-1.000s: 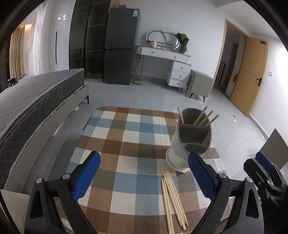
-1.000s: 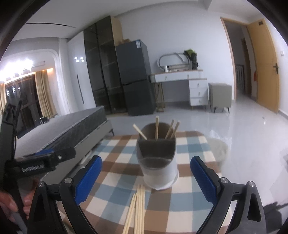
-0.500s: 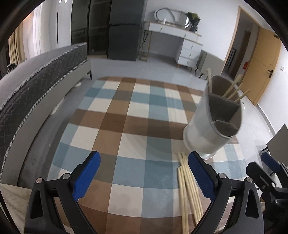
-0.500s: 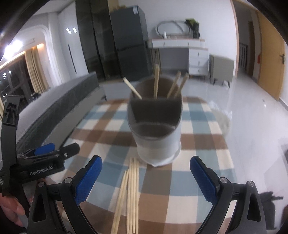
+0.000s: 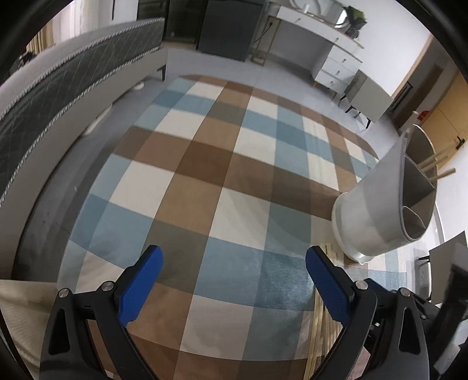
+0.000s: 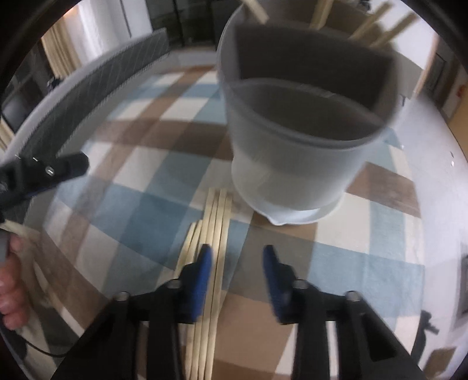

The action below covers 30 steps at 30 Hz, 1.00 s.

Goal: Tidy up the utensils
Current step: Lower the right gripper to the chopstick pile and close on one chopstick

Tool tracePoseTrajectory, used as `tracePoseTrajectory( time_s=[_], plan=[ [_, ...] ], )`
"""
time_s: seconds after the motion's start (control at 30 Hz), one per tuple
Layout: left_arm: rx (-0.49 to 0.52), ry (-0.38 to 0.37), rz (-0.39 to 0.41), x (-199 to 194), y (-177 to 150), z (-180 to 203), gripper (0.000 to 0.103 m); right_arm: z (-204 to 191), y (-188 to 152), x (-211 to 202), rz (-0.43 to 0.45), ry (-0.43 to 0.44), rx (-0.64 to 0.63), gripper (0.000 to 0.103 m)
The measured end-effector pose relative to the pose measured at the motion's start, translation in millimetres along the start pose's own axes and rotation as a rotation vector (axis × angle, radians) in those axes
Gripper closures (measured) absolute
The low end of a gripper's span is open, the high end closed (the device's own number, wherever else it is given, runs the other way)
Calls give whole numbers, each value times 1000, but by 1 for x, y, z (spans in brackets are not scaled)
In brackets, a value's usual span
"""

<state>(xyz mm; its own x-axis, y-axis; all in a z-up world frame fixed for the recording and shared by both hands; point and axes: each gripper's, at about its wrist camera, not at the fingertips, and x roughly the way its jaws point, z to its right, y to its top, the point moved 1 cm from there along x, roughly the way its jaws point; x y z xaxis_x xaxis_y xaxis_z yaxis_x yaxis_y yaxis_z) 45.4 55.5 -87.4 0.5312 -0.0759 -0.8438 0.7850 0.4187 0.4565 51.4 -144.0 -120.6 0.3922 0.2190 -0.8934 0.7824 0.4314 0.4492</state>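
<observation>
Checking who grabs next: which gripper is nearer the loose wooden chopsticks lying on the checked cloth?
Right. The right gripper is over the loose wooden chopsticks, jaws just narrowed; the left gripper hangs beside them.

The left gripper points steeply down, its blue pads spread wide apart. The right gripper, tilted down too, has just been closing, jaws now narrow, nothing pressed.

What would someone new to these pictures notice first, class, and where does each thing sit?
The big grey utensil holder fills the right wrist view, standing on the checked tablecloth with chopsticks poking from its back compartment. Just before it lies a bundle of loose chopsticks, with the right claw, just narrowed, over them. The left claw gapes wide over bare cloth.
</observation>
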Motion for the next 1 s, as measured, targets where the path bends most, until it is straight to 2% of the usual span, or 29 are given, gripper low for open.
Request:
tracePoseTrajectory(
  time_s=[0.2,0.37,0.43,0.5,0.63,0.83,1.0],
  plan=[
    [-25,-12,-25,1,1,-8,8,-4,3,16,-53,-5,-9,80],
    [-49,-11,-45,5,2,-15,8,-4,5,17,-57,-9,-5,81],
    [-51,-4,-48,4,3,-16,8,-3,4,14,-67,-7,0,86],
    [-56,-8,-48,4,3,-18,8,-2,4,13,-80,-12,-3,95],
    [-57,-12,-41,1,4,-18,8,1,3,10,-87,5,12,99],
    [-59,-14,-32,-1,6,-21,8,-13,5,15,-84,-46,-71,96],
    [-71,-18,-27,-5,7,-24,8,-17,7,16,-106,-65,-102,99]
  ],
)
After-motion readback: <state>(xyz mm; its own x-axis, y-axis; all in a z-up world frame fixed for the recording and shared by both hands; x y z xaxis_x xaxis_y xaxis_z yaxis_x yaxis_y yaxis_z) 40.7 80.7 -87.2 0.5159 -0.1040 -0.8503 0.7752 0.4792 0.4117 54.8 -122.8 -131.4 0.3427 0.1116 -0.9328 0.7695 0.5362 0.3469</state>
